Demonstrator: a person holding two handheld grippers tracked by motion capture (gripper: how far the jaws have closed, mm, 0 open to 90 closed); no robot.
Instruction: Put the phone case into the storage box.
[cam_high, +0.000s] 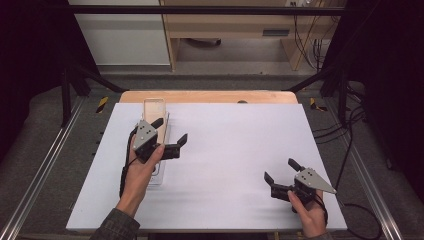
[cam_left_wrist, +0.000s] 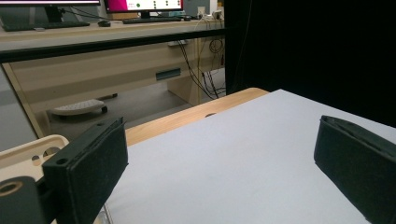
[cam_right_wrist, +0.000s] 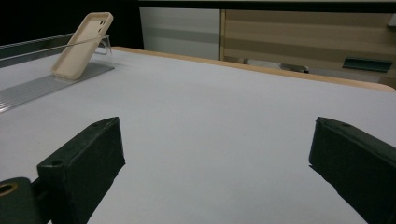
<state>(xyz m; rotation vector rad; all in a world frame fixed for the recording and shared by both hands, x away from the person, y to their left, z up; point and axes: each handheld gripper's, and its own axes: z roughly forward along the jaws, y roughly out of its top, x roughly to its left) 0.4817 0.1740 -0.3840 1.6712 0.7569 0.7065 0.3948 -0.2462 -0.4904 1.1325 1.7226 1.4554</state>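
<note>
1. A white table (cam_high: 240, 165) with a wooden far edge sits under the high view; its surface is pale, matte and flat.
2. A clear plastic stand (cam_high: 159, 172) lies along the table's left side, a long ridged tray running front to back, with an upright transparent support at its far end.
3. A beige phone case (cam_right_wrist: 82, 45) leans tilted against that support at the far-left part of the table. It is a rounded rectangle, cream coloured, with a camera cut-out near its top corner. In the high view the case (cam_high: 153, 111) shows pale and glossy just beyond the left gripper.
4. The left gripper (cam_high: 170, 131), held in a person's left hand (cam_high: 142, 167), hovers over the stand just beside the case. Its jaws stand wide apart with nothing between them; the case's rim is close to the left jaw.
5. The right gripper (cam_high: 280, 170), held in the right hand (cam_high: 309, 212), is near the table's front right, well apart from the case. Its jaws are also wide apart and hold nothing.
</note>
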